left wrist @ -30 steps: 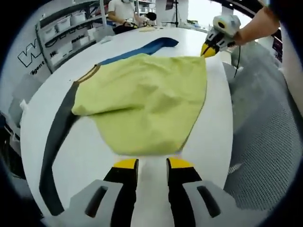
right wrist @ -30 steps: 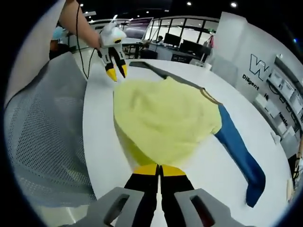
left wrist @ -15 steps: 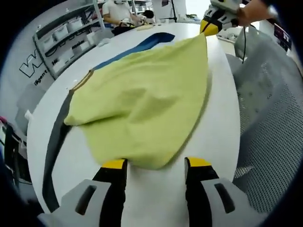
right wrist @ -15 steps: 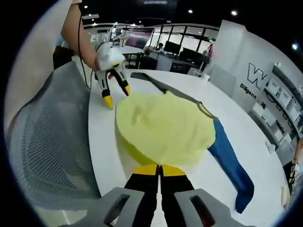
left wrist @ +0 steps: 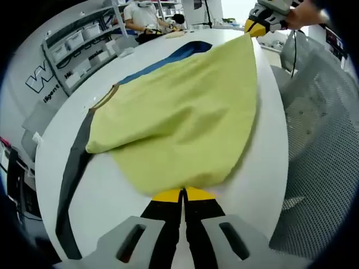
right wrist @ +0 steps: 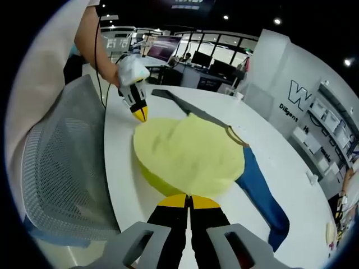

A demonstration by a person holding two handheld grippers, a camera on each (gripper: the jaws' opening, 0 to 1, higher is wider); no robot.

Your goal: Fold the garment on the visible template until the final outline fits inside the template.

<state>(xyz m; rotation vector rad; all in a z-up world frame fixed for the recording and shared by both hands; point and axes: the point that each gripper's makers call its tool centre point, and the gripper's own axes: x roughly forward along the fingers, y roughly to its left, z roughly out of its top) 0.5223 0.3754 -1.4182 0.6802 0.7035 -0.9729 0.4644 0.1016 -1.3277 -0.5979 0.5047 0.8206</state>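
A yellow-green garment (left wrist: 179, 117) with one dark grey sleeve (left wrist: 73, 185) and one blue sleeve (left wrist: 168, 59) lies spread on a round white table (left wrist: 101, 196). No separate template outline can be made out on the table.

In the left gripper view, the left gripper (left wrist: 183, 194) rises from the bottom with its yellow-tipped jaws pressed together on the near hem of the garment. The cloth widens away from the jaws, then narrows to a corner at the upper right, where the right gripper (left wrist: 257, 29) pinches it, held by a person's hand (left wrist: 300, 14). The hem between the two grippers runs along the table edge beside a grey mesh chair (left wrist: 320, 140). The grey sleeve trails toward the lower left along the table rim. The blue sleeve points to the far side of the table. The two sleeves form the garment's long axis, roughly in line with the held hem. A brown collar trim (left wrist: 105, 96) sits at the left edge of the body.

In the right gripper view, the right gripper (right wrist: 189, 200) has its jaws closed on the garment (right wrist: 188, 154) hem. The blue sleeve (right wrist: 263, 196) stretches right and toward the camera. The grey sleeve (right wrist: 179, 102) points away. The left gripper (right wrist: 139, 114) grips the far corner.

Shelves with bins (left wrist: 78, 39) and a seated person (left wrist: 143, 15) stand beyond the table.
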